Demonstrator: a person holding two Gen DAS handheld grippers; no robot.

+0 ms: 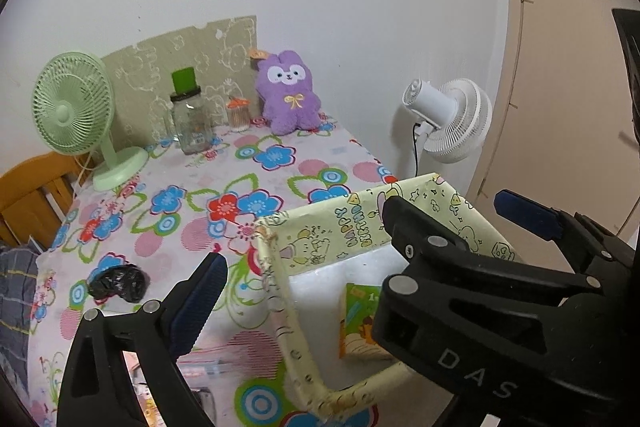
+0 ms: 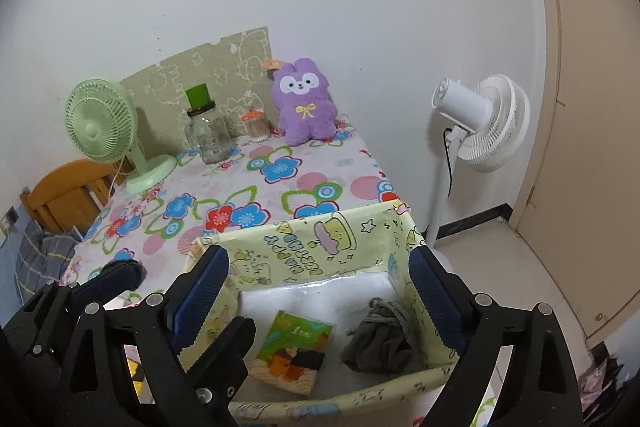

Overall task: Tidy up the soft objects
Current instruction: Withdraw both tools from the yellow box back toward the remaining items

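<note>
The grey cloth bundle [image 2: 378, 341] already lies inside the yellow storage box [image 2: 304, 241], slumped against the right wall of its white bottom, knotted at the top. I read that as one soft thing sorted: the box is where soft things are meant to end up. Just beside it, apart from it, a small picture book [image 2: 294, 351] lies flat on the box floor.

My right fingers [image 2: 320, 291] are spread wide and carry nothing; they hang over the open box, one blue pad above the left wall and the other above the right, which is how they would stand after letting something drop in. My left fingers [image 1: 302, 239] are also wide and empty. One of them [image 1: 200, 301] is over the flowered tabletop [image 1: 248, 163] just outside the box's left wall, the other reaches over the box interior.

Out on the tabletop, near my left fingers but not touching them, sits a crumpled black bag [image 1: 118, 284]. It looks limp and light, so I judge it the likely next pick, and it should collapse under a pinch, wanting a deep bite.

Farther back, a purple plush rabbit [image 1: 288, 95] sits upright against the wall, well apart from the box; it is the other soft thing not yet gathered. To its left stand a cotton-swab pot [image 1: 238, 113], a glass jar [image 1: 190, 121] with a green lid, and a green desk fan [image 1: 74, 115]. A white standing fan [image 2: 478, 123] is on the floor beyond the tabletop's right edge.
</note>
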